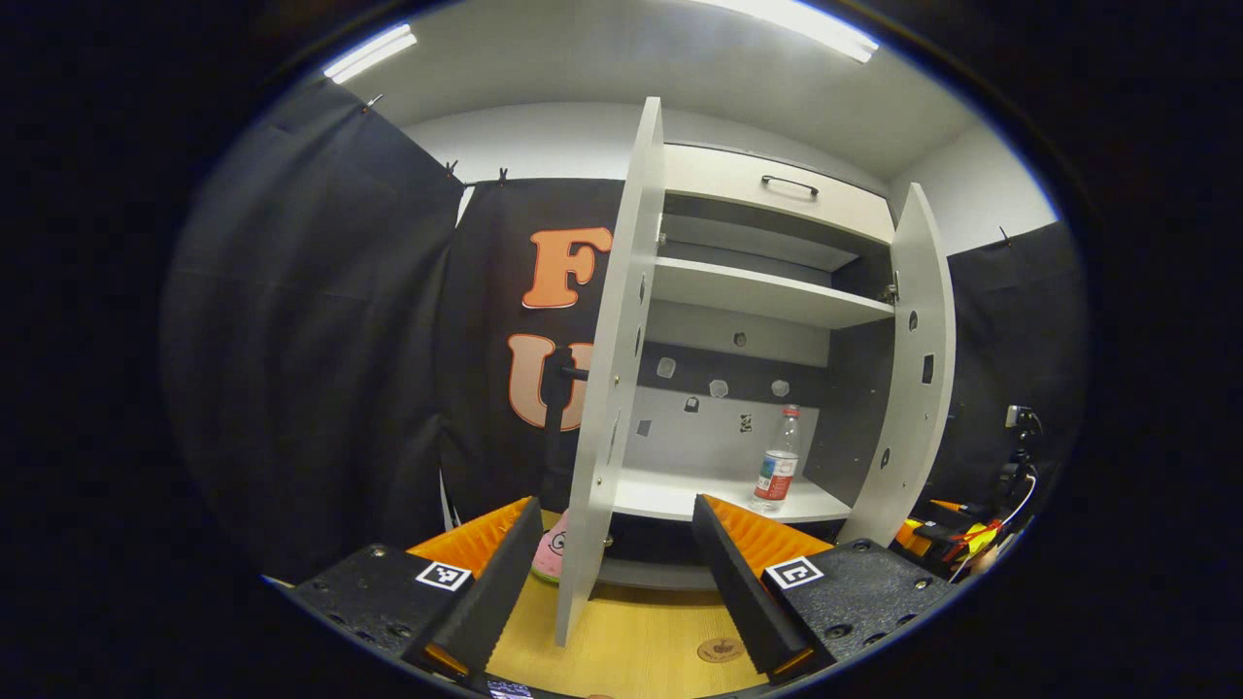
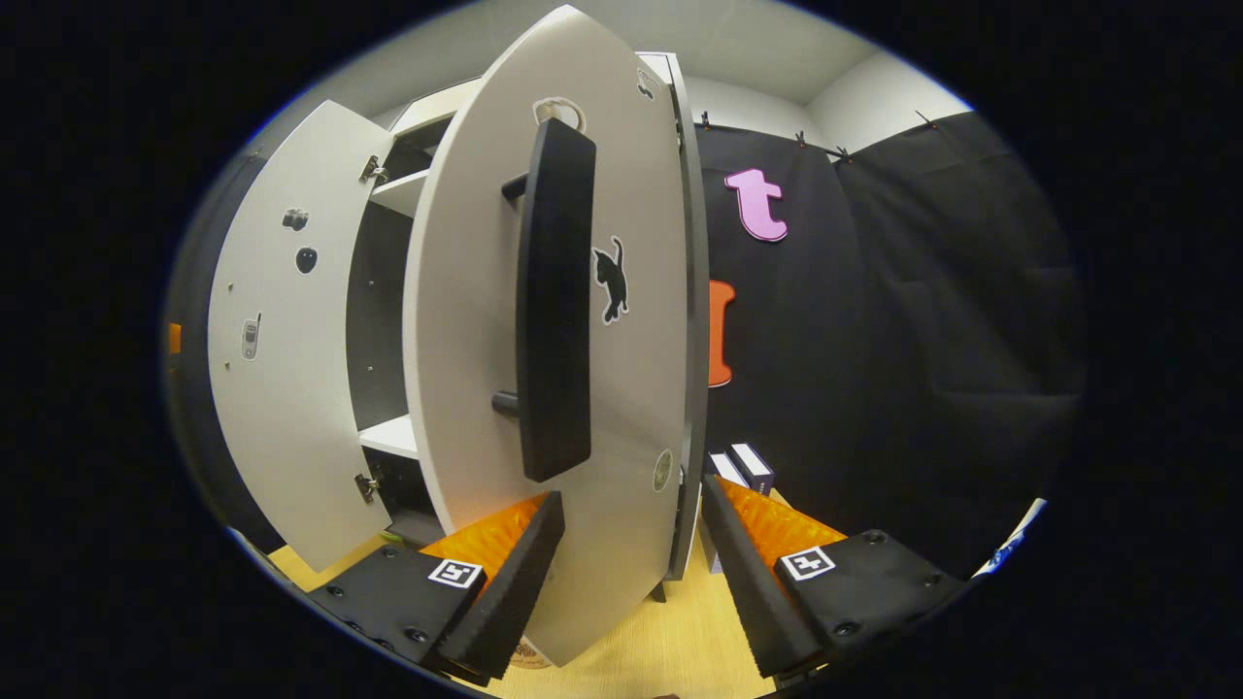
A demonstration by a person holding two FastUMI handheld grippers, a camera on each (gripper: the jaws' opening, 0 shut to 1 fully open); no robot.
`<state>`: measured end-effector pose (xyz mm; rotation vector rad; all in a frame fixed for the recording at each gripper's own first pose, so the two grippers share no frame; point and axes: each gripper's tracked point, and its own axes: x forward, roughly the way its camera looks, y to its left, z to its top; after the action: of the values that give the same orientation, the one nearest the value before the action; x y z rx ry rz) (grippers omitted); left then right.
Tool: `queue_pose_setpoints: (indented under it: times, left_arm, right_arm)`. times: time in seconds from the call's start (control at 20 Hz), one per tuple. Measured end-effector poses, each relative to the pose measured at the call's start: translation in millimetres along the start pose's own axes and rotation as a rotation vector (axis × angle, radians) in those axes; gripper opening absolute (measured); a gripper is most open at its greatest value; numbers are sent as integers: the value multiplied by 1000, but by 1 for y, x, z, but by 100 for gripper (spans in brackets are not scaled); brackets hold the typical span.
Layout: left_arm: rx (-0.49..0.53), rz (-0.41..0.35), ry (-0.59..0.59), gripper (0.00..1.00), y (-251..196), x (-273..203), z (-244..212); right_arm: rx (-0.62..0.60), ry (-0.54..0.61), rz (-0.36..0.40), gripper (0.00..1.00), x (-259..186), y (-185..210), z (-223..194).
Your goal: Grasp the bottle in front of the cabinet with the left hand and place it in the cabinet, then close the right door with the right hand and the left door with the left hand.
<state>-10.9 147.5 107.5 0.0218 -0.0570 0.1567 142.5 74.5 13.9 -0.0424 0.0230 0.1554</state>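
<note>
The white cabinet (image 1: 767,301) stands with both doors open. A clear bottle (image 1: 777,466) with a red cap and label stands upright on the lower shelf, toward the right. My left gripper (image 1: 617,582) is open and empty, set back from the cabinet, with the lower edge of the left door (image 1: 612,388) showing between its fingers. The right door (image 1: 918,369) swings outward at the right. In the right gripper view, that right door (image 2: 583,340) with its black bar handle (image 2: 554,301) looms very close. My right gripper (image 2: 631,544) is open, with the door's bottom part between the fingers.
A wooden tabletop (image 1: 641,641) lies under the cabinet. A pink toy (image 1: 552,558) sits behind the left door. A drawer with a handle (image 1: 789,184) tops the cabinet. Camera gear (image 1: 1015,456) and orange items (image 1: 957,534) crowd the right. Small boxes (image 2: 743,466) stand beside the cabinet.
</note>
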Motion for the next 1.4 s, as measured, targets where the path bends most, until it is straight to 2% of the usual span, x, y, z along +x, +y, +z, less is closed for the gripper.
queue_pose_setpoints:
  times: [0.25,0.45,0.65,0.75,1.05,1.4]
  left_arm:
    - [5,24,7,95,8,4,-6]
    - [2,47,14,95,12,6,-14]
    - [-5,77,17,95,28,-3,-20]
    - [2,102,18,95,44,-11,-20]
    - [24,141,40,95,69,10,-37]
    - [-44,141,115,95,91,48,-86]
  right_arm:
    - [-33,4,23,95,20,13,-5]
    - [28,39,94,95,46,42,-11]
    - [38,76,122,96,68,58,-16]
    - [30,54,108,95,69,57,-12]
    - [15,50,87,95,72,59,-11]
    - [2,48,78,95,74,61,-10]
